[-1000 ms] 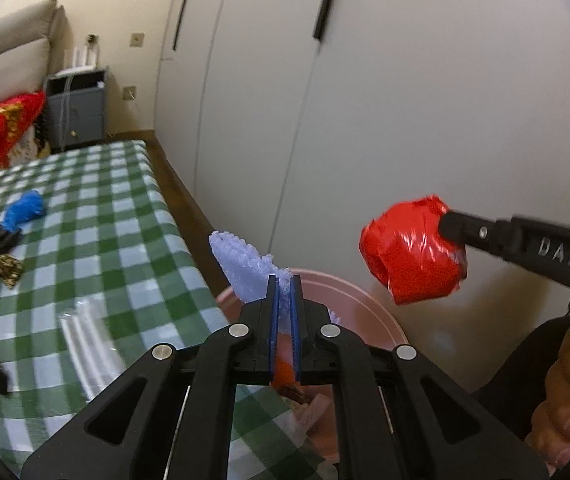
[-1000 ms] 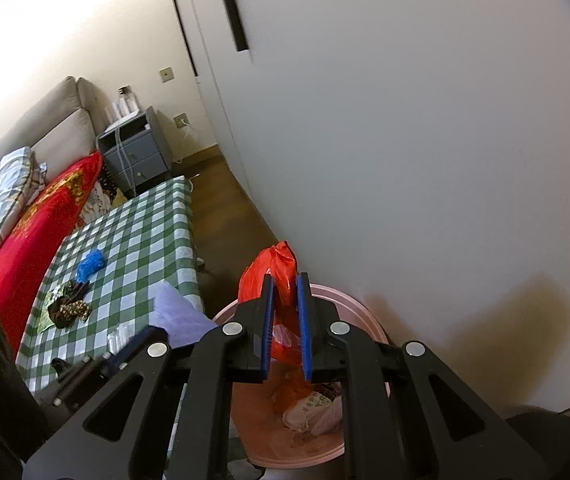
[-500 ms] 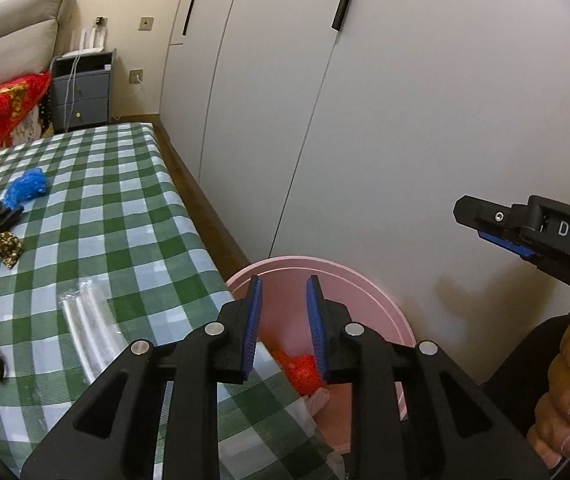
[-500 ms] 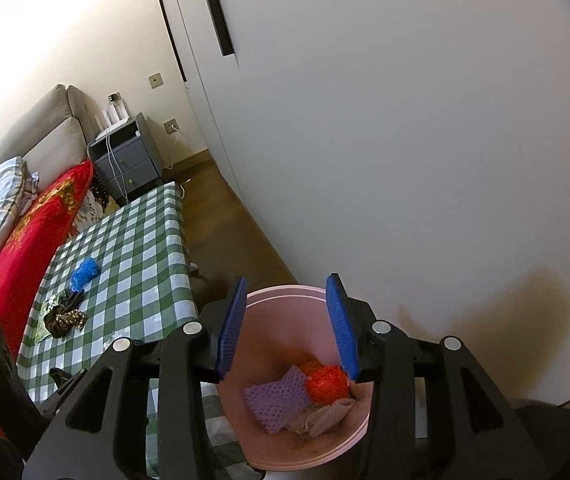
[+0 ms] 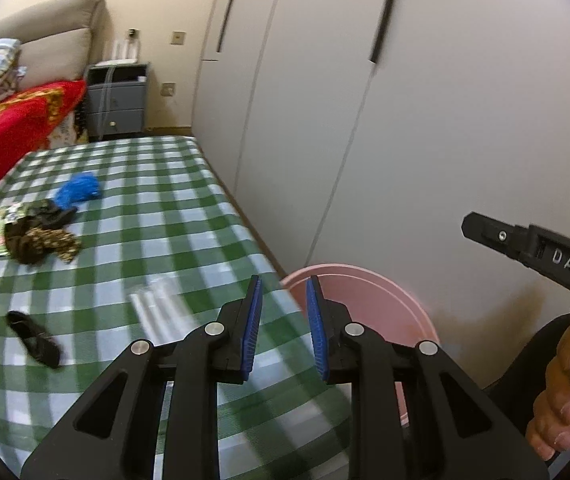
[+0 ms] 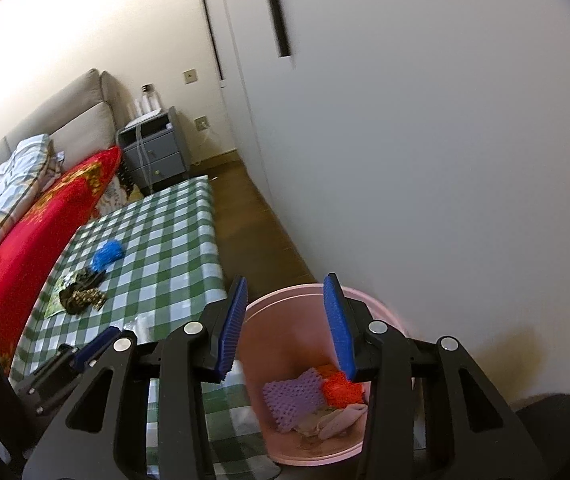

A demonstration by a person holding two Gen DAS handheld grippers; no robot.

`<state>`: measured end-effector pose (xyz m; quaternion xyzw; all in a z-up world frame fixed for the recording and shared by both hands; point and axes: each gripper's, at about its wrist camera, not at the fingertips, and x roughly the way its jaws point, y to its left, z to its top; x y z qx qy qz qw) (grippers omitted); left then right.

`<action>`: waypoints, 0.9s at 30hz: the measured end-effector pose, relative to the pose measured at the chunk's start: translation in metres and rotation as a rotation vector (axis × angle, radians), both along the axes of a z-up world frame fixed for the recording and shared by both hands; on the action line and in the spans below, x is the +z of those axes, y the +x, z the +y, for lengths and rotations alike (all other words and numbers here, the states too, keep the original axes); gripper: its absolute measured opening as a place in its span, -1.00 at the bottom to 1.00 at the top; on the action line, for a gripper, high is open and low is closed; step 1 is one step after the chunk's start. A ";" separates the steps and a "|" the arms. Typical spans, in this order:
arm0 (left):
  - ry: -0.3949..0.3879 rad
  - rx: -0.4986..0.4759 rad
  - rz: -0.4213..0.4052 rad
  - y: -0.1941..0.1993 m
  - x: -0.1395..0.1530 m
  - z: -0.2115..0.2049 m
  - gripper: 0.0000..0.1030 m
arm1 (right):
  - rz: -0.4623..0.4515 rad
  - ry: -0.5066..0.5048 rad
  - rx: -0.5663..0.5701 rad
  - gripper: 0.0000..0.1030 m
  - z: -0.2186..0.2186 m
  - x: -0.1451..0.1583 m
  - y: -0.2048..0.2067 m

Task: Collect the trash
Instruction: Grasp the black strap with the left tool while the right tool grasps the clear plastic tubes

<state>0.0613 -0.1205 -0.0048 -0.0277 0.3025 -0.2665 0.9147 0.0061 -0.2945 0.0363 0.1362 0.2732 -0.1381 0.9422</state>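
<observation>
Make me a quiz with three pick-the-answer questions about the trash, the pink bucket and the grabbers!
1. Where is the purple mesh piece?
A. in the pink bucket
B. on the checked table
C. in a gripper

2. What colour is the crumpled ball far out on the checked table?
A. yellow
B. blue
C. white

3. How is the right gripper?
A. shut on red trash
B. shut on nothing
C. open and empty

Answers: 1 A, it lies at the bucket's bottom beside the red trash. 2 B, it is bright blue. 3 C, its blue pads stand apart with only the bucket seen between them.
</observation>
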 end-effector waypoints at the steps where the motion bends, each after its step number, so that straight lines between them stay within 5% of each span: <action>1: 0.000 0.013 0.000 0.000 0.000 0.006 -0.55 | 0.001 0.000 0.010 -0.26 0.003 -0.001 0.001; 8: -0.004 0.143 0.022 0.008 -0.004 0.047 -0.55 | -0.004 0.013 0.106 -0.47 0.033 -0.013 0.016; 21: 0.023 0.393 0.051 0.023 -0.014 0.101 -0.54 | 0.043 0.032 0.266 -0.48 0.089 -0.046 0.048; 27: 0.046 0.504 0.068 0.027 -0.021 0.118 -0.20 | 0.074 0.064 0.313 -0.48 0.105 -0.062 0.063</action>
